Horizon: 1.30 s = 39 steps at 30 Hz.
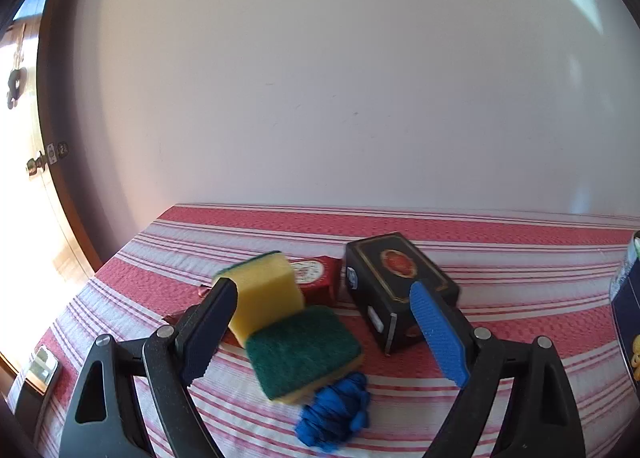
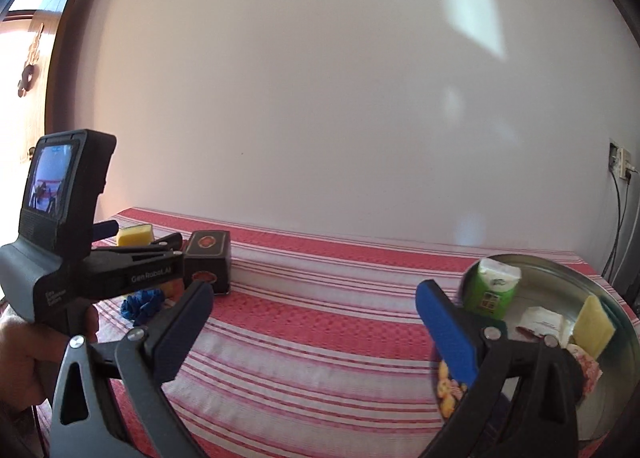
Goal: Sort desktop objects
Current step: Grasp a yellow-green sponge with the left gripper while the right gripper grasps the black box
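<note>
In the left wrist view my left gripper (image 1: 320, 285) is open above a small pile on the striped tablecloth (image 1: 500, 258). A yellow sponge (image 1: 266, 294) leans tilted on a green-topped sponge (image 1: 304, 350), both between the fingers and touched by neither pad. A blue bundle of cloth (image 1: 334, 410) lies in front of them. A red packet (image 1: 316, 274) and a black box (image 1: 396, 290) lie behind. My right gripper (image 2: 314, 292) is open over bare cloth, holding nothing. To its right a round metal tray (image 2: 600, 286) holds a green tissue pack (image 2: 494, 290), another yellow sponge (image 2: 592, 324) and a white sachet (image 2: 542, 322).
A white wall runs close behind the table. A dark blue carton (image 1: 628, 298) stands at the right edge of the left wrist view. A pack printed with biscuits (image 2: 448, 386) lies by the tray. A person's hand (image 2: 24, 354) holds the left gripper. A door (image 1: 36, 178) is at the far left.
</note>
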### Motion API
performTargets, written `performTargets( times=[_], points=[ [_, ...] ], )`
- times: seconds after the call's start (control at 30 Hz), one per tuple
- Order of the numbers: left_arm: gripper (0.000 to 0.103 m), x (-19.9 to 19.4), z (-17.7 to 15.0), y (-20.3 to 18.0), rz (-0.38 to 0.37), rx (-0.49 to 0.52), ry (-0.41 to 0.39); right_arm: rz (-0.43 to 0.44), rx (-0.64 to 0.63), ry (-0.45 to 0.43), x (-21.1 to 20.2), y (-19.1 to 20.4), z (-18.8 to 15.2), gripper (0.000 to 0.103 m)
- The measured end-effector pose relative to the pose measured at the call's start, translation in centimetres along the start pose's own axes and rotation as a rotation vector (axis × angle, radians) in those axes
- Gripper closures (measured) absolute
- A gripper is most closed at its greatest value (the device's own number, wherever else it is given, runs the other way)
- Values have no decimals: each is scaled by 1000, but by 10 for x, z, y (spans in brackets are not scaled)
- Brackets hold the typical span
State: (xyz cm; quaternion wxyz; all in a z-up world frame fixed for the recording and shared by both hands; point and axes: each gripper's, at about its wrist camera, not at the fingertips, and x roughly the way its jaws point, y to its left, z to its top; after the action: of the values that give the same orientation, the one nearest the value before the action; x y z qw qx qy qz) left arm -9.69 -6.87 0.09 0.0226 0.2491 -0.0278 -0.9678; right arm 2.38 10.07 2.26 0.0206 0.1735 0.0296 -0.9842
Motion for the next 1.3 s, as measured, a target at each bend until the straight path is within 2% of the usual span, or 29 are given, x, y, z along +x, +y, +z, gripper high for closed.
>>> performTargets(
  times=[0.13,0.2,0.3,0.37,0.47,0.53,0.57,0.6,0.67,0.8,0.87,0.97,1.07,1.13,1.2,1.3],
  points=[
    [13,14,12,31,-3,-40,3,58,26,47,21,17,4,0],
    [13,23,16,39,-18,-20,17,85,41,72,31,24,5,0],
    [13,36,18,47,1,14,49,109,43,99,41,34,5,0],
    [13,46,20,49,-23,27,69,123,46,107,45,37,5,0],
    [13,66,15,48,-24,47,147,141,61,130,47,35,3,0],
    [14,76,11,45,-58,47,212,150,80,147,55,33,5,0],
    [19,78,10,43,-74,43,226,156,96,155,58,32,5,0],
    [30,79,9,44,-83,35,233,164,116,164,62,30,5,0],
    [44,79,9,49,-109,-2,238,179,154,184,70,27,5,0],
    [46,80,11,57,-147,-37,242,194,190,224,88,29,6,0],
    [46,73,16,67,-185,-91,230,195,181,242,98,35,8,0],
    [46,48,33,88,-217,-172,142,189,157,264,113,46,12,0],
    [46,25,43,111,-167,-226,40,183,127,313,139,62,16,0],
    [46,17,45,125,-138,-267,4,180,108,368,158,71,17,0],
    [46,17,44,135,-101,-295,-3,167,111,407,174,77,18,0],
    [46,30,43,142,-68,-312,27,165,138,446,193,80,20,1]
  ],
)
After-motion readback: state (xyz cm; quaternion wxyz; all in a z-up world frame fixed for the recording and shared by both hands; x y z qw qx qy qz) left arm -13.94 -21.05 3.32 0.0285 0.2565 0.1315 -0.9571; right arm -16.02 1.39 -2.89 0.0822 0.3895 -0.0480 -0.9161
